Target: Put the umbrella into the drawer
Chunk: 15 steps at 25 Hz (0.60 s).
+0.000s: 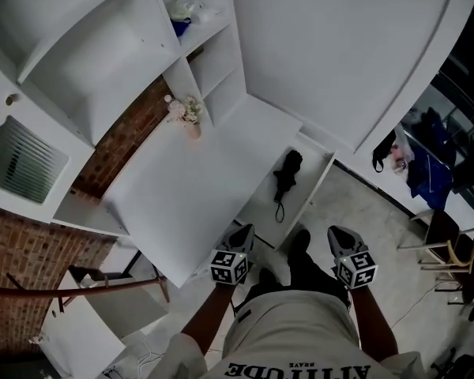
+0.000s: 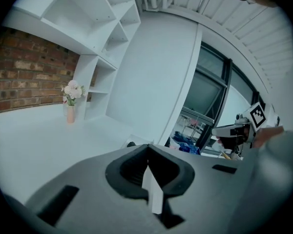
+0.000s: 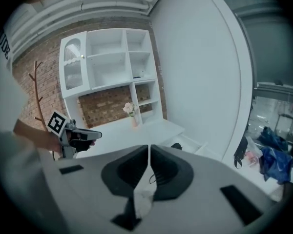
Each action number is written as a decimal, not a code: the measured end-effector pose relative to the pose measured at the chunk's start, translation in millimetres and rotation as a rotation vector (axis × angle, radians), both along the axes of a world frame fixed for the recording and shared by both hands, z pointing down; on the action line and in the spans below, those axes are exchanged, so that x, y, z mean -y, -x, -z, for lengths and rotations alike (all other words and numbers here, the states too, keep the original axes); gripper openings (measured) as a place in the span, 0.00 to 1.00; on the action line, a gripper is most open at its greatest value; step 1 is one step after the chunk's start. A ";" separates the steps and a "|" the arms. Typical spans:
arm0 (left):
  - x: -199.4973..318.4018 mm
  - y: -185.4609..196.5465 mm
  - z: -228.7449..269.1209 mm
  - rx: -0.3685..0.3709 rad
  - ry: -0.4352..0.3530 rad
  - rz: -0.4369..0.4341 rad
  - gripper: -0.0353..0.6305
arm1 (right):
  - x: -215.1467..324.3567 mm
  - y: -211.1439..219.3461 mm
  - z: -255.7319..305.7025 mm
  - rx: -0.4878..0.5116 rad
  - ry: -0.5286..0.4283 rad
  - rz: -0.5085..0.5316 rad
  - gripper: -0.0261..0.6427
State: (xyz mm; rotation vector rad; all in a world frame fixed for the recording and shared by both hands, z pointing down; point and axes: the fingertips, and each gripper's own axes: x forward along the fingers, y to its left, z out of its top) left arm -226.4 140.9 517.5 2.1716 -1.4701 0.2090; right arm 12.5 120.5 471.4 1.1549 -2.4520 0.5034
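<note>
One black umbrella (image 1: pixel 287 173), folded compact, lying in open white drawer (image 1: pixel 259 205).

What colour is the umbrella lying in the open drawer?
Black. The umbrella shows best in the head view.

Head view high, steeply down; both gripper views low, nearly level, toward the shared flower vase (image 2: pixel 70 110)

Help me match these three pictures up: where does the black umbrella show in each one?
Head view: the umbrella lies in the open drawer, just right of centre.
Left gripper view: only a small dark tip, likely it, low and just left of centre.
Right gripper view: its dark end, low, right of centre.
Shared landmark: the flower vase on the white counter.
</note>
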 end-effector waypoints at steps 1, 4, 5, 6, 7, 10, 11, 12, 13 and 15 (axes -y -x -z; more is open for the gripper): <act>-2.0 -5.3 3.3 -0.001 -0.006 -0.012 0.09 | -6.1 -5.5 0.2 0.000 0.000 -0.007 0.09; -7.4 -23.6 12.3 0.002 -0.024 -0.042 0.09 | -20.2 -24.6 3.0 0.005 -0.004 -0.024 0.09; -8.7 -29.0 15.8 0.002 -0.031 -0.046 0.09 | -22.7 -31.2 4.5 0.008 -0.006 -0.029 0.09; -9.5 -34.1 19.8 0.000 -0.037 -0.045 0.09 | -23.8 -37.4 6.2 0.010 -0.010 -0.032 0.09; -10.0 -38.8 24.3 -0.002 -0.046 -0.042 0.09 | -23.7 -43.2 8.2 0.015 -0.015 -0.034 0.09; -10.6 -51.4 38.5 -0.006 -0.073 -0.021 0.09 | -18.2 -59.0 15.3 0.034 -0.034 -0.032 0.09; -10.9 -55.2 43.0 -0.007 -0.080 -0.011 0.09 | -14.9 -63.9 18.3 0.042 -0.042 -0.030 0.09; -11.1 -59.2 47.5 -0.007 -0.087 -0.001 0.09 | -10.8 -68.6 21.8 0.049 -0.051 -0.027 0.09; -11.3 -63.5 52.2 -0.006 -0.094 0.009 0.09 | -6.4 -73.1 26.2 0.056 -0.061 -0.021 0.09; -13.1 -72.7 62.4 -0.002 -0.108 0.028 0.09 | 1.5 -82.0 36.8 0.067 -0.080 -0.005 0.09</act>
